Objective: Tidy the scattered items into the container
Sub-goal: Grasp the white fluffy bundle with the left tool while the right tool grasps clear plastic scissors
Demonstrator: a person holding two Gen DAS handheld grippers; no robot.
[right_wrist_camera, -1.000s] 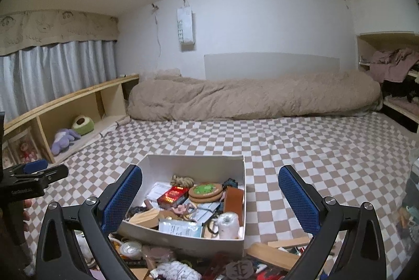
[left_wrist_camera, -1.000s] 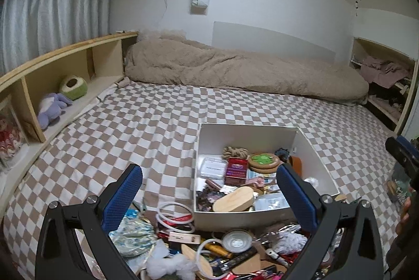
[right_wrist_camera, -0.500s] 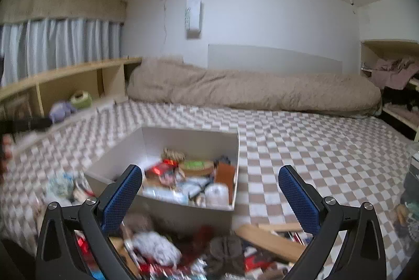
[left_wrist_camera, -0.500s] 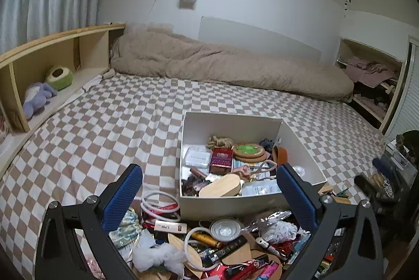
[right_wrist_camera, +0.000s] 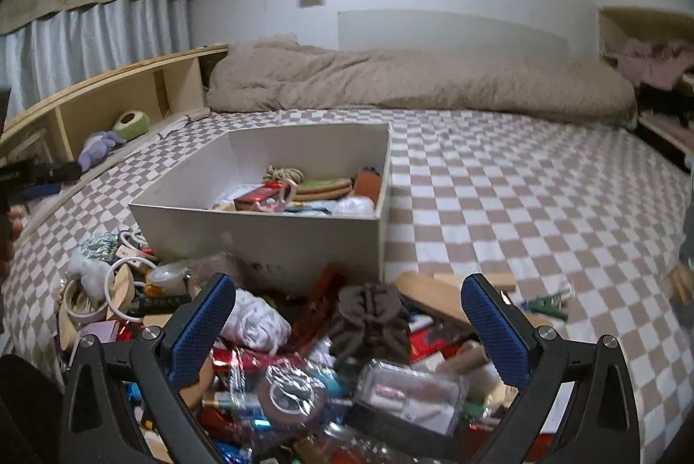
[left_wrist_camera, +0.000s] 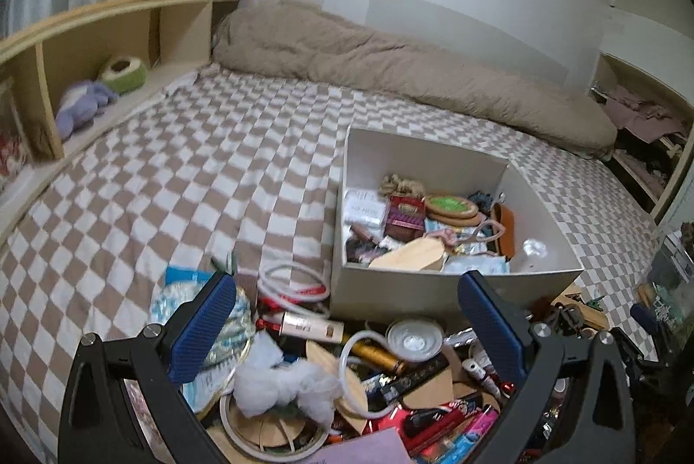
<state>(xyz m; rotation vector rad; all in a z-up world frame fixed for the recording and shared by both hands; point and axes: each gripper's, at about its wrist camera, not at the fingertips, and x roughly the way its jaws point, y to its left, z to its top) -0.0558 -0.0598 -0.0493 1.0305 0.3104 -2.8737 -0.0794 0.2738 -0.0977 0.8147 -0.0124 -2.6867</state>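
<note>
A white open box (left_wrist_camera: 459,292) (right_wrist_camera: 277,236) sits on the checkered bed, partly filled with small items. A heap of scattered items lies in front of it: a white fluffy piece (left_wrist_camera: 282,379), a gold tube (left_wrist_camera: 381,357), a round lid (left_wrist_camera: 412,338), a white cable loop (left_wrist_camera: 290,286), a brown scrunchie (right_wrist_camera: 371,318), a white cloth ball (right_wrist_camera: 256,323), a clear plastic case (right_wrist_camera: 407,392). My left gripper (left_wrist_camera: 347,327) is open and empty above the heap. My right gripper (right_wrist_camera: 349,329) is open and empty, low over the scrunchie.
A beige duvet (left_wrist_camera: 390,73) lies along the far wall. A wooden shelf (left_wrist_camera: 86,43) with plush toys runs down the left. Shelves with clothes (left_wrist_camera: 642,116) are on the right. The checkered sheet (right_wrist_camera: 520,203) spreads right of the box.
Both grippers have dropped lower and tilted down toward the heap in front of the box. Both stayed open and empty.
</note>
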